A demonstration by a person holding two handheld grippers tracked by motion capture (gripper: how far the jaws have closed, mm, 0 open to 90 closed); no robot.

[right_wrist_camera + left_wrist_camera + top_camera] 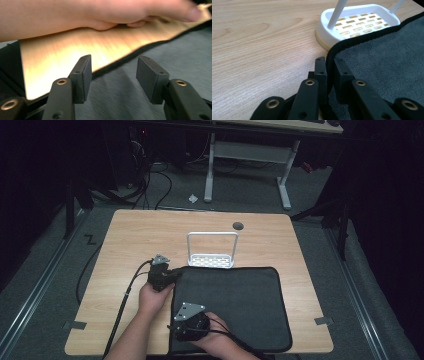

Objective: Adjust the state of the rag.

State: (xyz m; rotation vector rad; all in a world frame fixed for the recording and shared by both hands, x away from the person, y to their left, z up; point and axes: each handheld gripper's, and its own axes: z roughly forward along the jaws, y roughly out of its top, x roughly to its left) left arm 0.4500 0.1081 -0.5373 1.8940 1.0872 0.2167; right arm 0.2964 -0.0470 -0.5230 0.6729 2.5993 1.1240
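Mat point(387, 62) edge – pinched, L gripper point(330, 72)

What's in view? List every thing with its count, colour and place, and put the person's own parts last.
table: one, light wood, centre of the high view
mat: one, dark grey with black edging, on the table's near right part
rack: one, white, slotted base with a hoop handle, on the table at the mat's far edge
round spot: one, dark, on the table's far edge
tape pieces: two, grey, on the table's near corners
desk: one, white legs, on the floor beyond the table
left tool: one, black, shut on the mat's left edge
right tool: one, black, open over the mat near its left edge
left hand: one, on the left tool
right hand: one, on the right tool
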